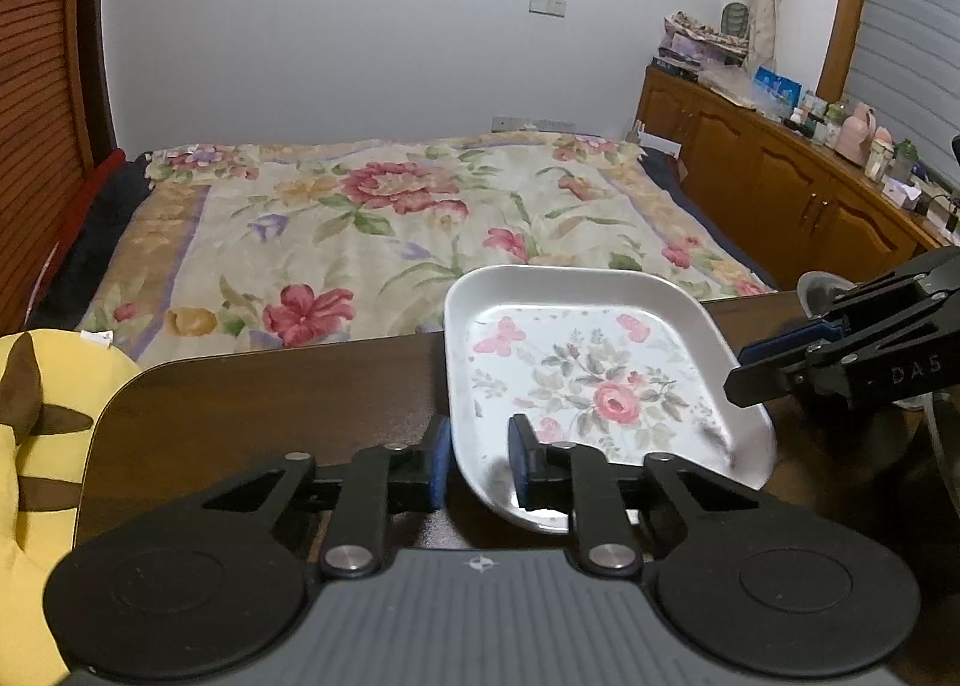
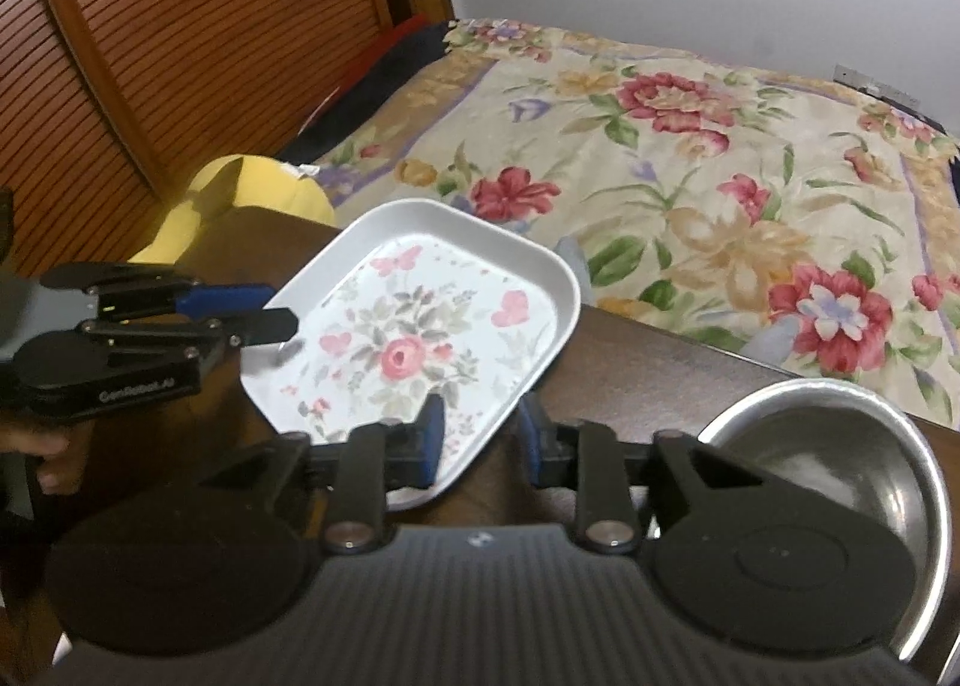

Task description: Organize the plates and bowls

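Plate (image 1: 600,380): white, rounded-square, raised rim, printed inside with a pink rose, grey-green leaves and pink butterflies; it sits on the dark table, its far edge reaching the table's far edge by the bed.
Left gripper (image 1: 478,461): black linkage, blue pads; it straddles the plate's near-left rim, one finger outside and one inside. Jaws drawn close about the rim; the frames show a sliver of gap at the outer pad, so a firm clamp cannot be confirmed by eye.
Right gripper (image 2: 480,434): same build; it straddles the plate's near-right rim, left finger over the printed floor, right finger outside over the table. Jaws narrowed around the rim, with visible space between the outer pad and the rim.
Metal bowl (image 2: 840,446): shiny steel, round, on the table just right of the plate, partly hidden behind the right gripper's body.
Table (image 1: 270,404): dark brown wood, glossy, rounded left corner.
Bed (image 1: 372,218): beyond the table's far edge, covered by a cream spread with red, yellow and purple flowers.
Yellow plush (image 1: 36,446): yellow with brown markings, at the table's left side.
Cabinet (image 1: 780,194): brown wood, along the right wall, top crowded with small items.
Person's hand (image 2: 45,461): fingers on the left gripper's handle, seen at the left edge.
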A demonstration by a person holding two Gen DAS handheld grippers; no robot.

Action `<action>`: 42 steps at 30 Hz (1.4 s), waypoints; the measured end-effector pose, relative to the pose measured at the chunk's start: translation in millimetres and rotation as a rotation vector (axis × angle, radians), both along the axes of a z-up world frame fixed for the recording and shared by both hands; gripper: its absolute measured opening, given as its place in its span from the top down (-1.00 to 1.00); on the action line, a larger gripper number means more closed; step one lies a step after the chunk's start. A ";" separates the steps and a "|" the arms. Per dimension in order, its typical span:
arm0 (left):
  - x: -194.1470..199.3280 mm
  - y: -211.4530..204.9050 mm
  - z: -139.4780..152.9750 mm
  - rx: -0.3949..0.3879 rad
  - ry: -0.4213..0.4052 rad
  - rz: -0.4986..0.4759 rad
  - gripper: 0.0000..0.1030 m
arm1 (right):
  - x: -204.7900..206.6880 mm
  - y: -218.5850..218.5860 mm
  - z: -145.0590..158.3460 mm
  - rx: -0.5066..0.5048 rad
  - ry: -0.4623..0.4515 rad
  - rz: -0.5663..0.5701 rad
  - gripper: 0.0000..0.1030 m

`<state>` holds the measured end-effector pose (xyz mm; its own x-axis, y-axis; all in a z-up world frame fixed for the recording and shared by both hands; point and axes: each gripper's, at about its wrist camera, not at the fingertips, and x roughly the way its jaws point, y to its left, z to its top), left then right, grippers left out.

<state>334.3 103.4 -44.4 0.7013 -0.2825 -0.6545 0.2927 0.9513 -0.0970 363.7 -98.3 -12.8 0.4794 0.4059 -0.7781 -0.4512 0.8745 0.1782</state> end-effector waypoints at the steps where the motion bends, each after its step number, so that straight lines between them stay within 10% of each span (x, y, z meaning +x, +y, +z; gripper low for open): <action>1: 0.1 0.3 -0.6 0.003 0.000 0.003 0.75 | 0.4 -0.3 -0.6 -0.001 0.002 -0.001 0.52; 23: -0.2 4.8 -3.7 -0.046 0.079 0.012 0.82 | 11.2 8.2 -10.2 -0.055 0.065 0.052 0.66; 42: -103.6 9.1 44.8 -0.119 -0.010 -0.003 0.77 | -62.7 -6.3 33.5 0.054 0.002 0.042 0.69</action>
